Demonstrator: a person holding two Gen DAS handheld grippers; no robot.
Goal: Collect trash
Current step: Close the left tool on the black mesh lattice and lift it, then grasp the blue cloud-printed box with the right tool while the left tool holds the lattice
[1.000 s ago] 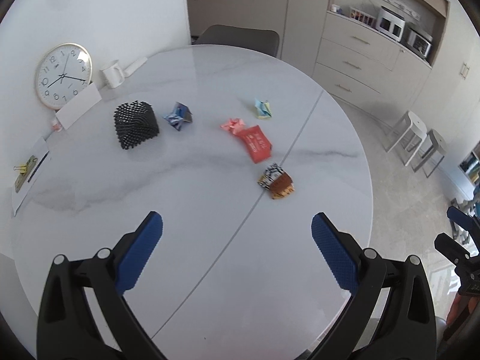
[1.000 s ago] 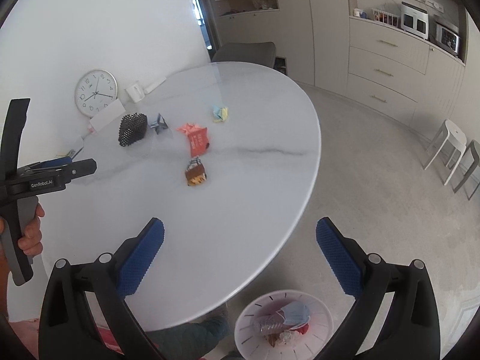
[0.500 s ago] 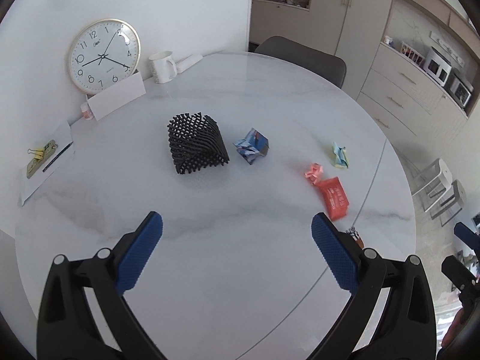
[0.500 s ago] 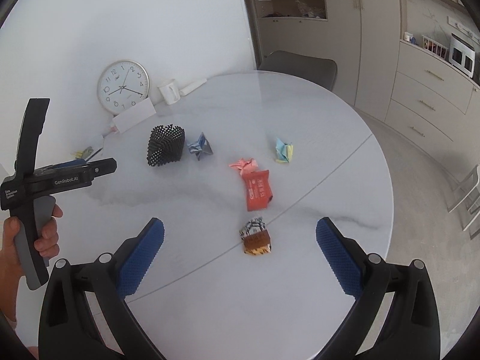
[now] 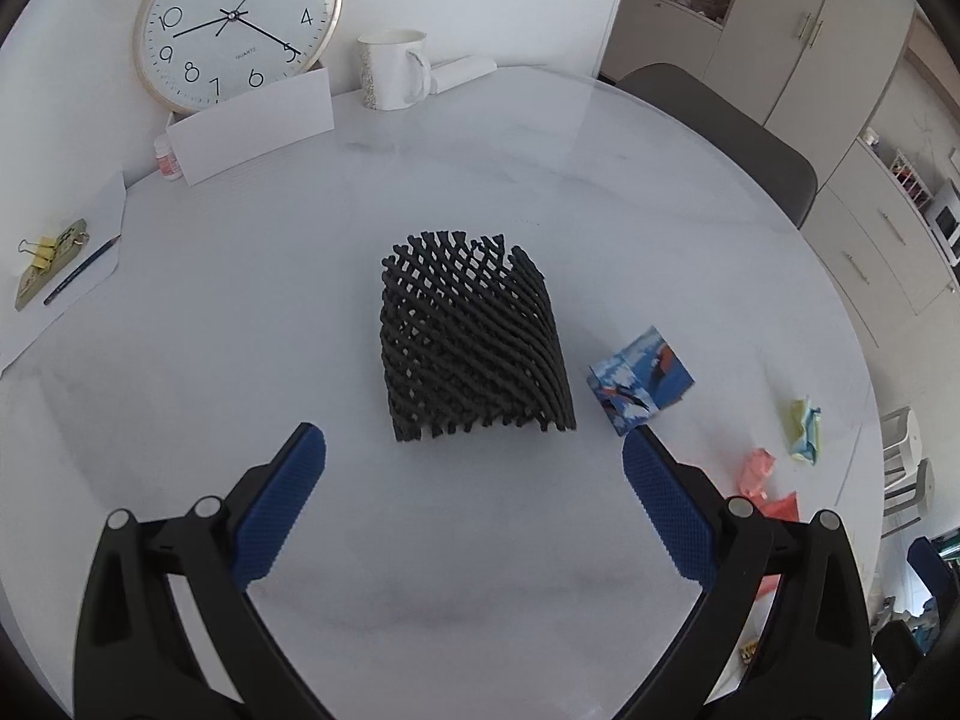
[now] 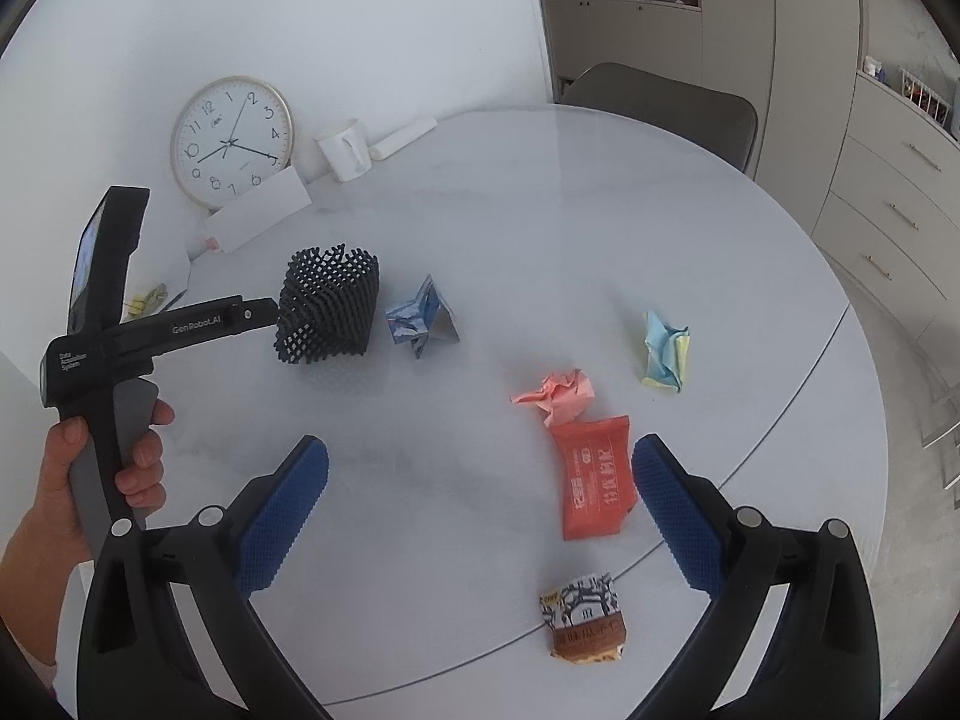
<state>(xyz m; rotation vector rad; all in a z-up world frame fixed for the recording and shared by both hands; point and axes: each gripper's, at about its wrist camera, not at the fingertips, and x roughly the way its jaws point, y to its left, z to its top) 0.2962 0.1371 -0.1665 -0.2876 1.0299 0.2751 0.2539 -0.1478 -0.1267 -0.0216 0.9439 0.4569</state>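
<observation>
Trash lies on a round white marble table (image 6: 480,228). A black mesh sleeve (image 5: 471,343) lies just ahead of my open, empty left gripper (image 5: 474,450); it also shows in the right wrist view (image 6: 327,306). A blue printed wrapper (image 5: 641,379) sits to its right, also seen from the right wrist (image 6: 423,317). My open, empty right gripper (image 6: 480,462) hovers near a red packet (image 6: 594,486), a pink crumpled paper (image 6: 558,396), a brown snack wrapper (image 6: 585,618) and a blue-yellow paper (image 6: 665,351).
A wall clock (image 5: 231,21), white card (image 5: 252,126), mug (image 5: 393,69) and a binder clip with pencil on paper (image 5: 54,264) stand along the back left. A grey chair (image 6: 660,108) is behind the table. Cabinets line the right wall.
Both grippers have moved forward and left over the table. The mesh sleeve now sits right before the left gripper. The floor bin has left the right wrist view.
</observation>
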